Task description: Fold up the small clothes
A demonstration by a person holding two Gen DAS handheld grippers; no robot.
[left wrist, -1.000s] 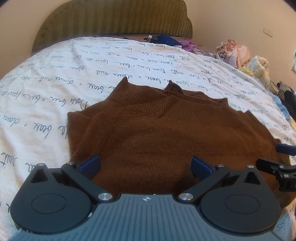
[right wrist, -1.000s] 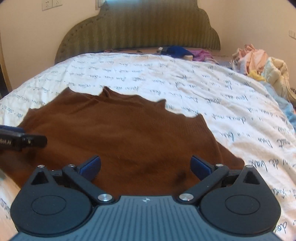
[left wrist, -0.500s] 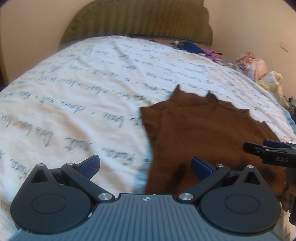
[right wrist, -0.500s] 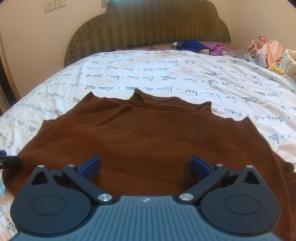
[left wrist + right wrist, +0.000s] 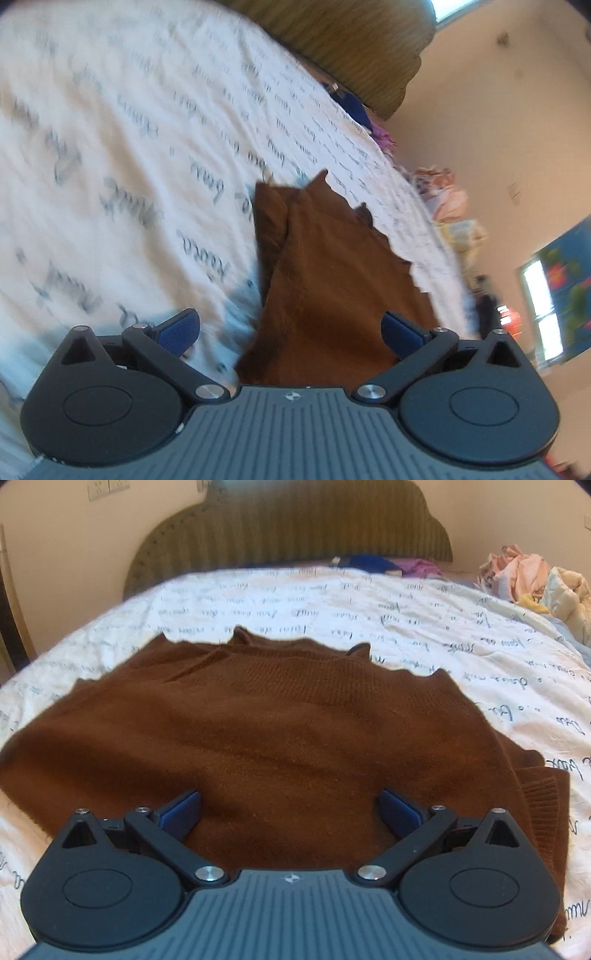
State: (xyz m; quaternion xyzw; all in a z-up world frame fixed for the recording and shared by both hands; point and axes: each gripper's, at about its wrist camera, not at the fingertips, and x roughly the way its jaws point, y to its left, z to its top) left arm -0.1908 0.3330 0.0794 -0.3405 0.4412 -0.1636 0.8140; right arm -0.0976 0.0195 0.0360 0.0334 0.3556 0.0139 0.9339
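A brown knit sweater (image 5: 280, 731) lies spread flat on the white script-printed bedsheet (image 5: 461, 642), ribbed hem toward the headboard. My right gripper (image 5: 290, 810) hovers open over its near middle, nothing between the blue pads. In the tilted, blurred left wrist view the sweater (image 5: 332, 288) runs away from me, its left edge folded under. My left gripper (image 5: 291, 332) is open just above the near left edge of the sweater, one pad over the sheet (image 5: 129, 166) and one over the knit.
A green padded headboard (image 5: 291, 528) closes the far end. Blue and purple clothes (image 5: 373, 563) lie by it. A heap of pale clothes (image 5: 532, 578) sits at the bed's right edge. Wall sockets (image 5: 107, 487) show at top left.
My left gripper has swung left to the sweater's left edge and rolled, tilting its view. My right gripper has shifted left toward the sweater's middle. The left gripper has dropped out of the right view.
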